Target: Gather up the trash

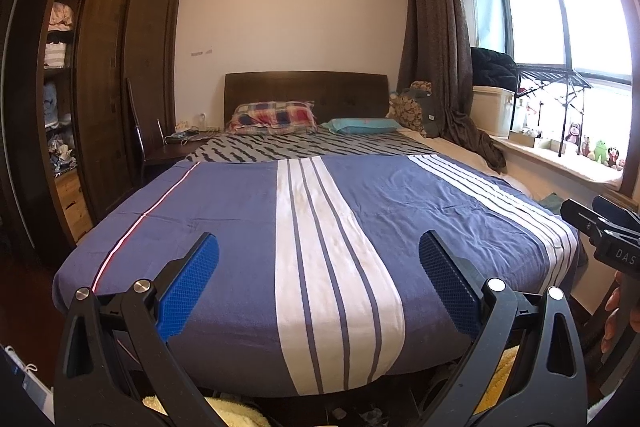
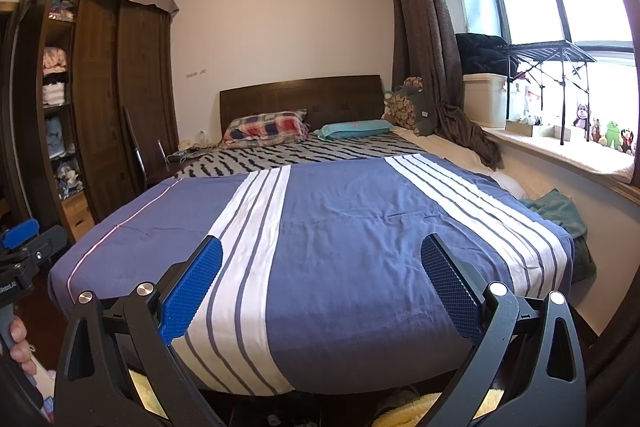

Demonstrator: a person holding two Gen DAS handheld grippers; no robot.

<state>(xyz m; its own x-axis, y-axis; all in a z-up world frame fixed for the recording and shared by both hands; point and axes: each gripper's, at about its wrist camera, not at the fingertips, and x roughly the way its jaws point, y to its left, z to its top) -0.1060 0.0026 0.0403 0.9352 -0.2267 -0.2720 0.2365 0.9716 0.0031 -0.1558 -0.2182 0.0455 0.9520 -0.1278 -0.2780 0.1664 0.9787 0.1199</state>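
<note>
The left gripper [image 1: 319, 267], with blue textured pads on black fingers, is hanging wide apart and empty over the foot of a bed covered by a navy blanket with white stripes [image 1: 312, 227]. A plaid red-and-blue pillow [image 1: 272, 115] is lying against the dark wooden headboard [image 1: 306, 89]. The right gripper's black body [image 1: 608, 231] is showing at the right edge.

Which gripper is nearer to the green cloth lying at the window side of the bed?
The right gripper. The green cloth lies just off to its right side. The left gripper is farther along the bed's foot, towards the wardrobe.
</note>
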